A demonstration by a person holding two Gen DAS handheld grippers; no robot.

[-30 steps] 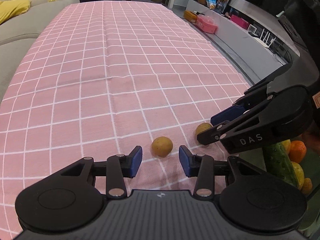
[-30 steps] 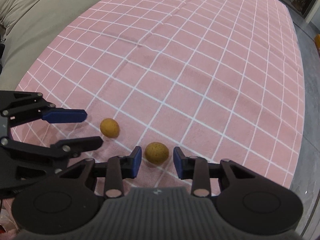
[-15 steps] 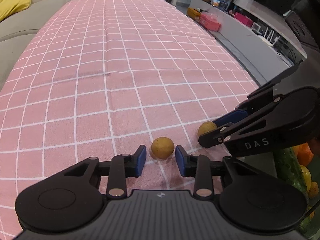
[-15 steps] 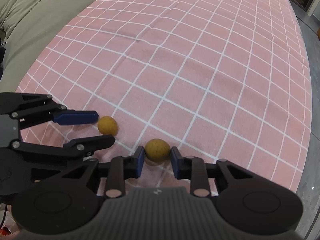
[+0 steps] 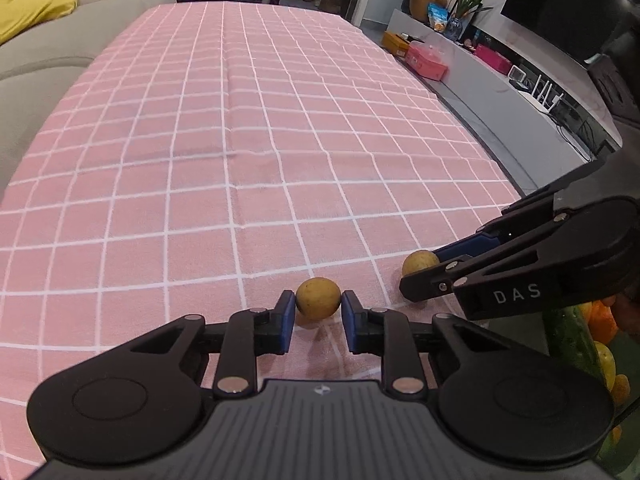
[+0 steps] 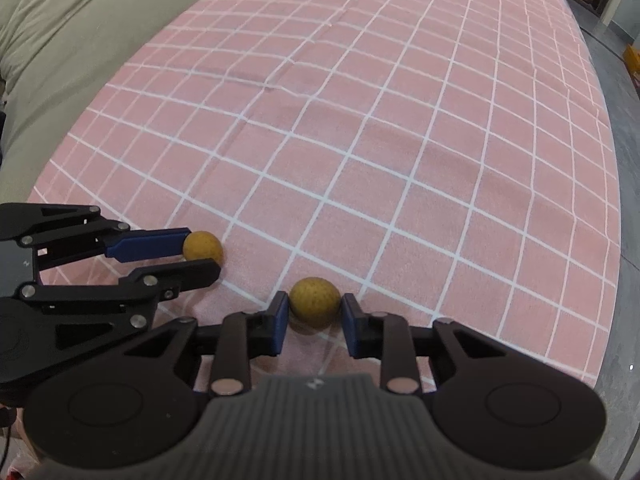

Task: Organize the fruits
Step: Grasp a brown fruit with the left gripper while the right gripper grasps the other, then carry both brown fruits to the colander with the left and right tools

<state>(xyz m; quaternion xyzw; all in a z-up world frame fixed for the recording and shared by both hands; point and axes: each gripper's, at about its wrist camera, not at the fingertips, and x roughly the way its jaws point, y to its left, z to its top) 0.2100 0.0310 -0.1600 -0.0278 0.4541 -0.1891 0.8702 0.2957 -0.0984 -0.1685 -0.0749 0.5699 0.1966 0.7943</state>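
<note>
Pink checked cloth (image 5: 240,160): each gripper's fingers clamp one round fruit; produce at right edge is cut off.

We see even, soft indoor light on the pink checked tablecloth (image 5: 248,168), its grid lines bowing hard toward the rims of both fisheye views — the corners fall to black. Short, faint shadows sit under each round fruit (image 5: 318,298) (image 6: 315,301), while the room beyond the table looks dim. The right wrist view is slightly softer and grainier — the near cloth blurs.
</note>
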